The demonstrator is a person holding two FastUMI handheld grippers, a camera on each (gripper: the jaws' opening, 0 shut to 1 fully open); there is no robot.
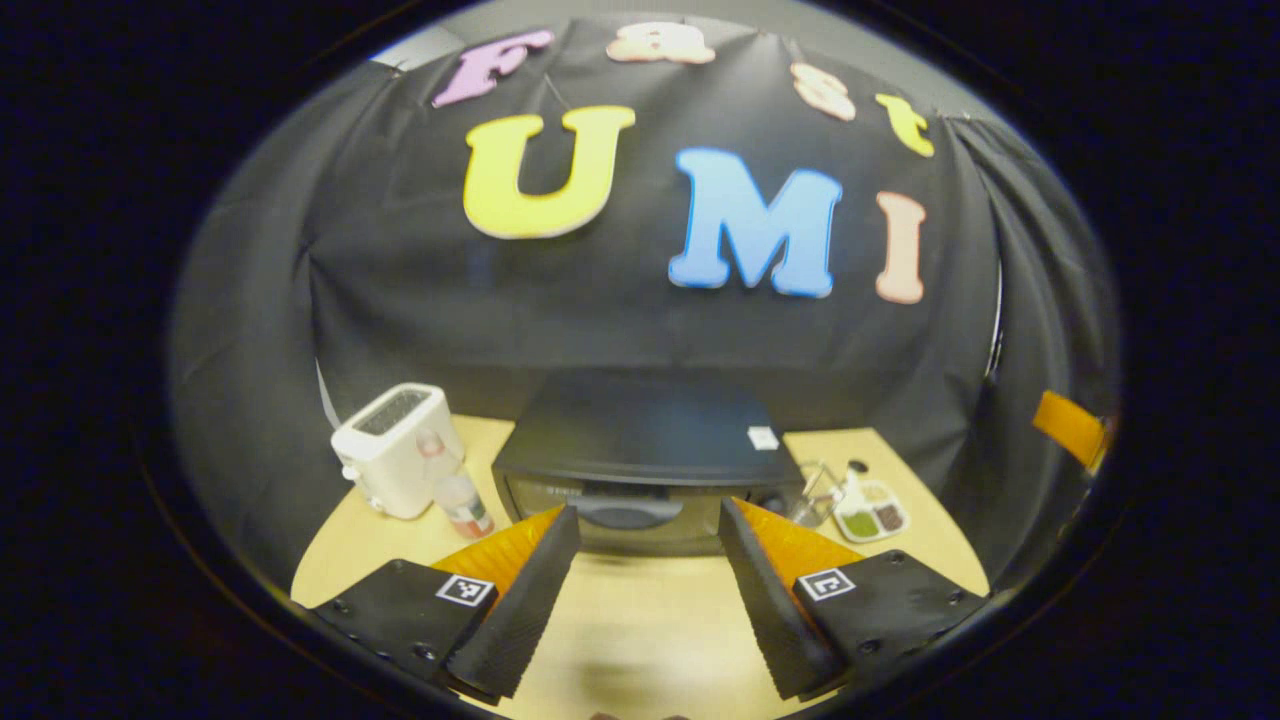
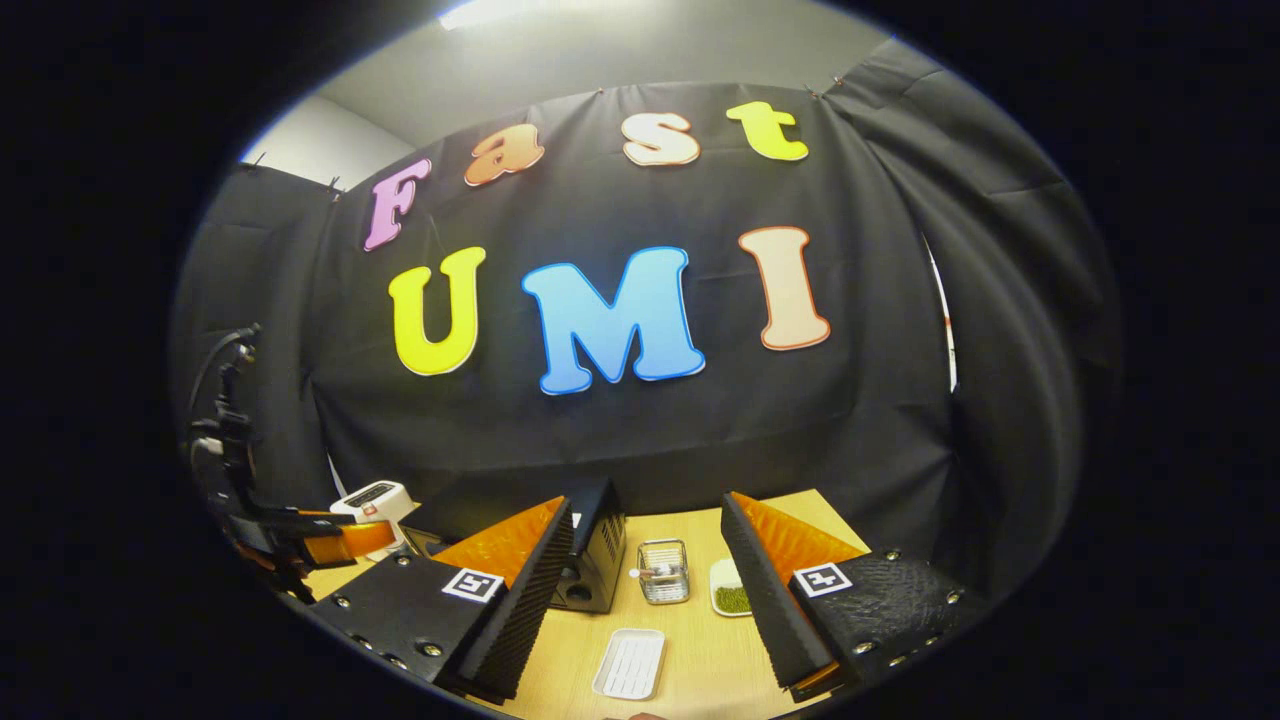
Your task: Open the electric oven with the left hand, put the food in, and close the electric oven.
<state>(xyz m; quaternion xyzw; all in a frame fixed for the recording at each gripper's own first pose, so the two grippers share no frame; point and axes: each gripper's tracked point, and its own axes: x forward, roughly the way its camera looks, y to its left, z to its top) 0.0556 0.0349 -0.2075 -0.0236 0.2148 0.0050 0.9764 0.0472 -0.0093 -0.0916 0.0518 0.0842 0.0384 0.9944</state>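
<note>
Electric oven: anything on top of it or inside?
On the electric oven top, just a small white tag. Its door is closed and dark, hiding the inside.

No legible text on objects.
Left gripper: square black-and-white fiducial marker on each finger base, pattern only, no characters.
Right gripper: same kind of marker on each finger base.
Electric oven: small white sticker on top, print too small to read; faint marking on door front, blurred, unreadable.
Toaster: no readable marking.
</note>
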